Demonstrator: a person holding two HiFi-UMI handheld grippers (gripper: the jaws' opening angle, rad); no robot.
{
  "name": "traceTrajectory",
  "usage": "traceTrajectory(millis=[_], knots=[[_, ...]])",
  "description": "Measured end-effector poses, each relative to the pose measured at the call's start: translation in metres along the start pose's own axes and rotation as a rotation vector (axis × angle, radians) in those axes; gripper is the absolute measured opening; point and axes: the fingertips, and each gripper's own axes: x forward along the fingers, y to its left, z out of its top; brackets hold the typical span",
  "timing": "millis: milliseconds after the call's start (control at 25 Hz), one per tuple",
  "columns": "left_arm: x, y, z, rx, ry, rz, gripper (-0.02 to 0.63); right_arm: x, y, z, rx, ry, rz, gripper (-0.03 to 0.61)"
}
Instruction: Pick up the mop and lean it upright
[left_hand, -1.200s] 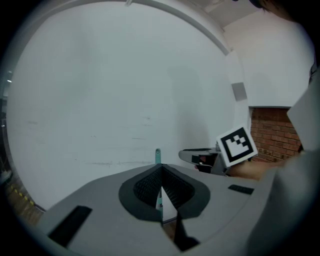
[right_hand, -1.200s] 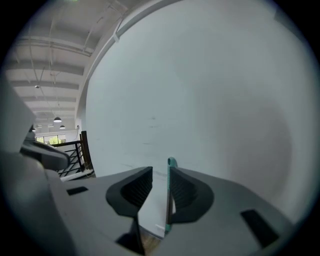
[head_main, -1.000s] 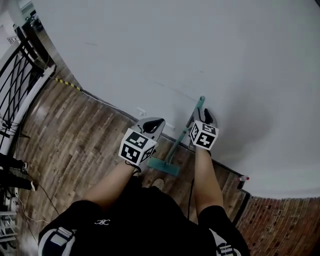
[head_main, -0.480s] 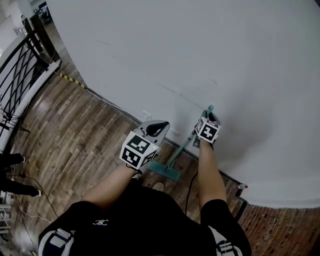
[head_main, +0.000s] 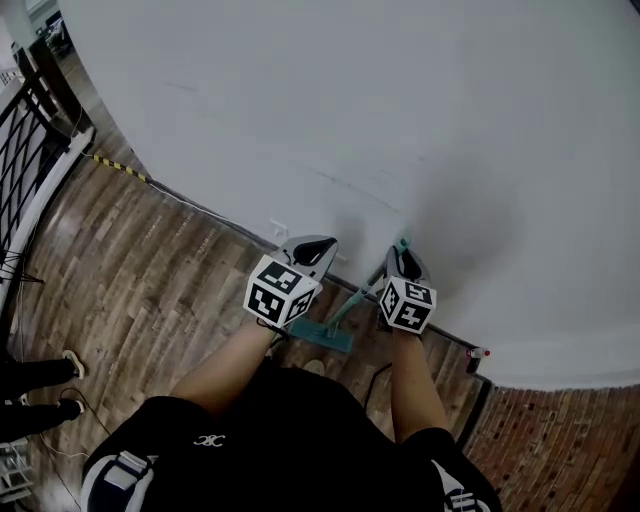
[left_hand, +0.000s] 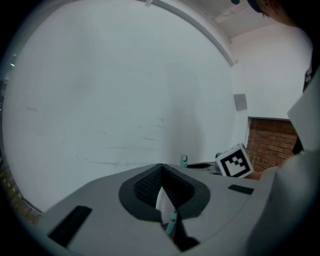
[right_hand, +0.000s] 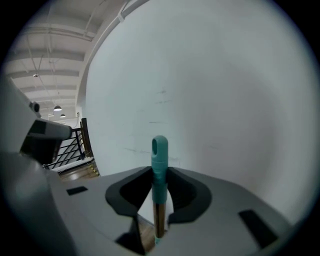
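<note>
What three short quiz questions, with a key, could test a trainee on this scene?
1. Which tongs hold the mop? A left, B right, C both.
2. True or false: the mop head lies on a carpet.
3. Fill in: behind the mop stands a white ____.
Key: 1 B: the right tongs have just been closing and grip the handle between them; the left tongs are shut and empty. 2 False: it lies on the wooden floor. 3 wall.
</note>
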Motion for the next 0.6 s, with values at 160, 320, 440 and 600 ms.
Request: traceTrajectory(millis=[160, 320, 440, 600], knots=[[0.02, -0.01, -0.006, 0.009, 0.016, -0.062, -0.008, -0.042, 0.009, -0.01, -0.014, -0.024, -0.006, 0.107], [0.035, -0.017, -0.008, 0.007, 0.025, -0.11, -0.009, -0.068, 0.007, -0.018, 0.009, -0.052, -0.049, 0.107], [0.043, -0.024, -0.01, 0.003, 0.033, -0.136, -0.009, -0.077, 0.006, -0.023, 0.017, -0.053, -0.058, 0.107], [0.046, -0.033, -0.012, 0.011, 0.041, -0.161, -0.008, -0.082, 0.007, -0.025, 0.017, -0.053, -0.06, 0.107]])
